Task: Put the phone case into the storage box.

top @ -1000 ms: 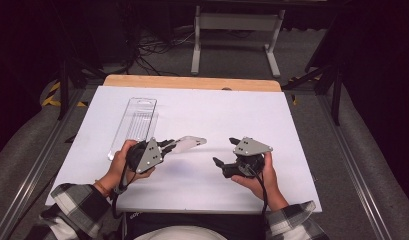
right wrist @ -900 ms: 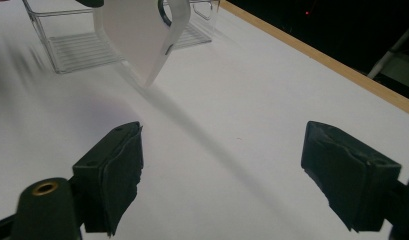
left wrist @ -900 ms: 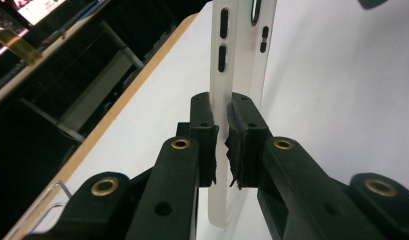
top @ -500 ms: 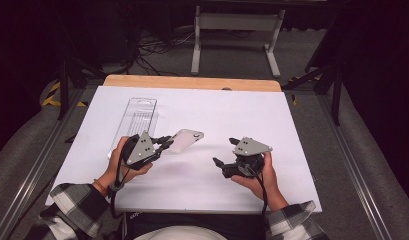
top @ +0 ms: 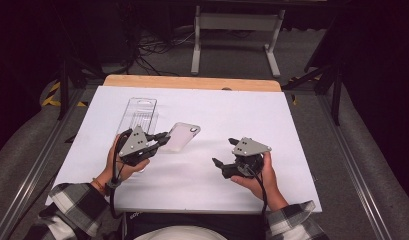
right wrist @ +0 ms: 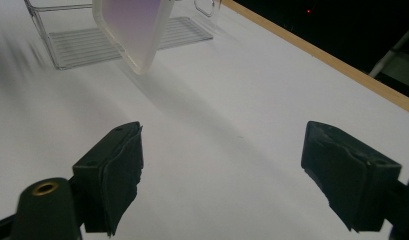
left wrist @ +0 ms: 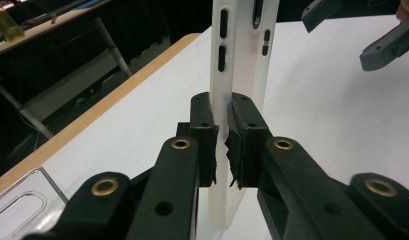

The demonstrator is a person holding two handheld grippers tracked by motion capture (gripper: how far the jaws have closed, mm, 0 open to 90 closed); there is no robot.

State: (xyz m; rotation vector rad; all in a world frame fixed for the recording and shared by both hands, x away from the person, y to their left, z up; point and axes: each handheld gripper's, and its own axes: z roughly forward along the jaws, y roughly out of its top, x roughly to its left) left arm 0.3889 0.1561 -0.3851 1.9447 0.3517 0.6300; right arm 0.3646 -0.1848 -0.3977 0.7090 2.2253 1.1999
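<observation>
Pinching an unmarked translucent phone case, left gripper jaws; right gripper jaws wide, empty.

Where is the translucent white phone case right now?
In the high view the translucent white phone case is left of centre over the white table, clamped by the left gripper, just right of the clear plastic box.

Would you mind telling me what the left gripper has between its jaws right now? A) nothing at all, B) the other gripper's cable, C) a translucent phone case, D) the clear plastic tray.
C: in the left gripper view the jaws of the left gripper are pressed on the edge of the translucent phone case, which the high view shows raised off the table beside the clear tray.
</observation>
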